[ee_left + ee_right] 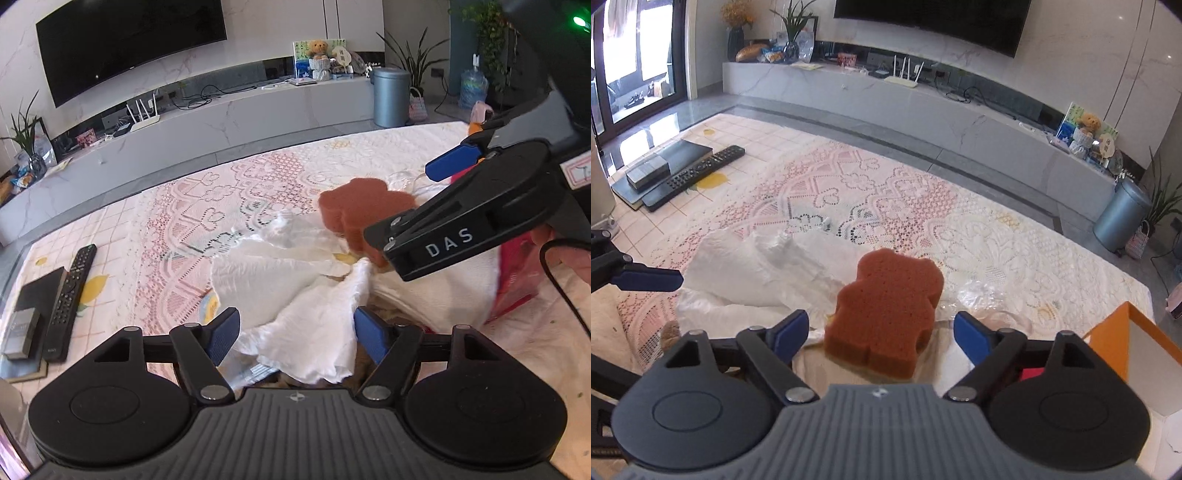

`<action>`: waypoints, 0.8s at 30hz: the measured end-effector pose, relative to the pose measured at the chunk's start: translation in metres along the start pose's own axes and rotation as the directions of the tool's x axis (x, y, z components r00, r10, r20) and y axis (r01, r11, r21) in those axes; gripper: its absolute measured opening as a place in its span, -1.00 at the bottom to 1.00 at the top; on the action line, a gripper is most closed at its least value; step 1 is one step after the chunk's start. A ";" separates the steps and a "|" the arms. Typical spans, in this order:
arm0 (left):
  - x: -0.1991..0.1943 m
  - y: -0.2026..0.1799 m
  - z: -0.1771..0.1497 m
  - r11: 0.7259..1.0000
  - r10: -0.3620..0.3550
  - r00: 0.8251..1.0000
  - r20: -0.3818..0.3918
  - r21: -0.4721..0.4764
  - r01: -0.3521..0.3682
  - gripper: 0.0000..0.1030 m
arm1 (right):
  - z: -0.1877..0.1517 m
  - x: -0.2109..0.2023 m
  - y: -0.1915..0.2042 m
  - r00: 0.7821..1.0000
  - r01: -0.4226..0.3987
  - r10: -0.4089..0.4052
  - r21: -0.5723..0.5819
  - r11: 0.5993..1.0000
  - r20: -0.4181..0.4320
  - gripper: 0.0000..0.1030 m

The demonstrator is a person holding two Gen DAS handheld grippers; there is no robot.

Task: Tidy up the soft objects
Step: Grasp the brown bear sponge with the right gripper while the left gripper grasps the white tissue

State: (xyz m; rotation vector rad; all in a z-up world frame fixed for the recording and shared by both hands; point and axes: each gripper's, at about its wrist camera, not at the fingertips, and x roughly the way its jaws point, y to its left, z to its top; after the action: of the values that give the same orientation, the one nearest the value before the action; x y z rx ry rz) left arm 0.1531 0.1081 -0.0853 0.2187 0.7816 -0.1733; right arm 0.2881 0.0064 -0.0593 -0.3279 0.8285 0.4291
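A brown bear-shaped sponge [886, 314] lies on the lace-covered table, between the open fingers of my right gripper [881, 334], not clamped. It also shows in the left wrist view [364, 210], partly behind the right gripper's body. A crumpled white cloth [295, 291] spreads left of the sponge; in the right wrist view the cloth [753, 273] lies at the left. My left gripper [297, 334] is open, with a fold of the white cloth lying between its blue fingers. One left finger [646, 278] shows at the left of the right wrist view.
An orange box [1137, 347] with red inside stands at the right. Crinkled clear plastic [982, 295] lies beyond the sponge. A TV remote [68, 299] and a dark flat box [37, 295] lie at the table's left end. A folded white towel [443, 291] lies at right.
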 end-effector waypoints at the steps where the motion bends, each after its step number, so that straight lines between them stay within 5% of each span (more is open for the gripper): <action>1: 0.002 0.001 0.001 1.000 0.007 1.000 0.002 0.011 -0.007 0.62 | 0.001 0.006 0.000 1.000 -0.001 0.001 0.001 1.000 -0.012 0.67; 7: 0.014 0.004 0.004 0.993 0.039 0.999 0.016 0.107 -0.041 0.72 | 0.004 0.034 0.001 0.996 -0.031 0.033 0.031 0.999 -0.078 0.63; 10: 0.020 0.009 0.003 0.990 0.034 0.999 0.020 0.137 -0.036 0.72 | 0.003 0.039 0.000 0.995 -0.028 0.030 0.032 0.999 -0.091 0.28; 18: 0.041 0.015 0.008 0.980 -0.006 0.999 0.039 0.201 -0.002 0.74 | -0.003 0.044 -0.008 0.992 -0.067 0.076 0.084 0.994 -0.101 0.14; 24: 0.055 0.024 0.019 0.972 -0.110 0.993 0.046 0.215 0.098 0.71 | -0.006 0.045 -0.010 0.992 -0.080 0.088 0.090 0.993 -0.092 0.14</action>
State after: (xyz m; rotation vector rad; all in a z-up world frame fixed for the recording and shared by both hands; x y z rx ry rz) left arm 0.2106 0.1223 -0.1084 0.3741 0.7173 -0.3622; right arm 0.3158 0.0059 -0.0965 -0.2359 0.9540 0.4576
